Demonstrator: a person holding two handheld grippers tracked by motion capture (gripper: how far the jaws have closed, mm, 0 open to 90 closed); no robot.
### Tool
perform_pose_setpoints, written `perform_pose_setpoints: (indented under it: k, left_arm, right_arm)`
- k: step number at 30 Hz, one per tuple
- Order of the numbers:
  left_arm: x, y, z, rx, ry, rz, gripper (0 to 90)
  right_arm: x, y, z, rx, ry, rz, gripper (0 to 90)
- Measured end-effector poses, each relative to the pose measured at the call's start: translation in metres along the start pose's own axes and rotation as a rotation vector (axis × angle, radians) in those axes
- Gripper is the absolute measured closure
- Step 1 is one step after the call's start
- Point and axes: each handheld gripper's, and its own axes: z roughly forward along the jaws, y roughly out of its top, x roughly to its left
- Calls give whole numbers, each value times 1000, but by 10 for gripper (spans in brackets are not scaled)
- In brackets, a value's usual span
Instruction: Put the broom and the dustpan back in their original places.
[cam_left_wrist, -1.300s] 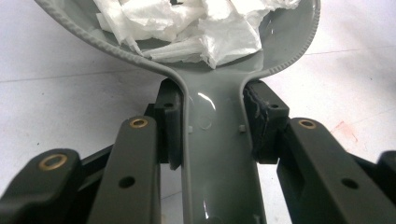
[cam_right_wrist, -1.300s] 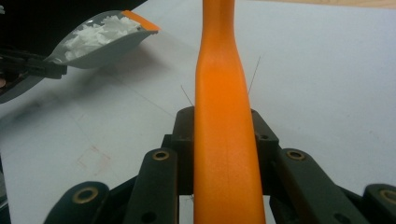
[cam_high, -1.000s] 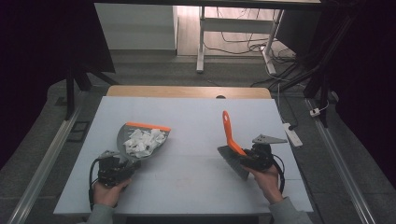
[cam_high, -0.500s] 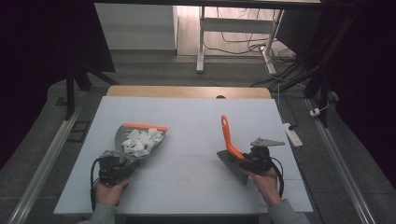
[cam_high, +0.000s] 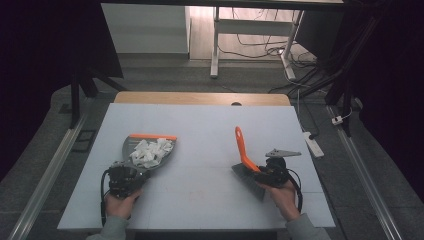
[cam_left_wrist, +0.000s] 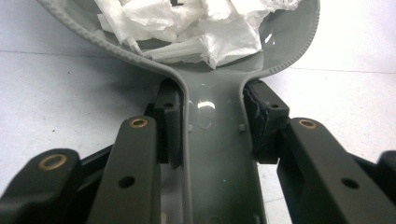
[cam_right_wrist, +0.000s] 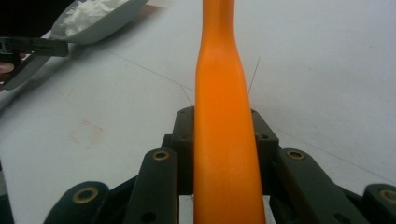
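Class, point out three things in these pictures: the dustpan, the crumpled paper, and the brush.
dustpan (cam_left_wrist: 219, 154), left gripper view, on its grey handle.
crumpled paper (cam_high: 149, 151), high view, middle of the white pile.
brush (cam_right_wrist: 223, 135), right gripper view, on its orange handle.

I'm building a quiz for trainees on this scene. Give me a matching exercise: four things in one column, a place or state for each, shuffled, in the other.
1. dustpan
2. brush
3. paper scraps
4. table

A. orange handle clamped in the right gripper
B. piled in the dustpan
C. grey handle clamped in the left gripper
D. pale top under everything

Pairs: 1-C, 2-A, 3-B, 4-D
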Motion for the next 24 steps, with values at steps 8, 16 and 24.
perform_pose_setpoints:
  k: [8, 16, 24]
  left_arm:
    - [3, 0, 5, 18, 15, -8, 609]
    - [3, 0, 4, 14, 10, 1, 597]
    - [1, 0, 5, 21, 7, 12, 535]
  right_arm:
    - [-11, -2, 3, 15, -24, 31, 701]
    - [-17, -1, 3, 30, -68, 15, 689]
    - [-23, -1, 4, 51, -118, -21, 614]
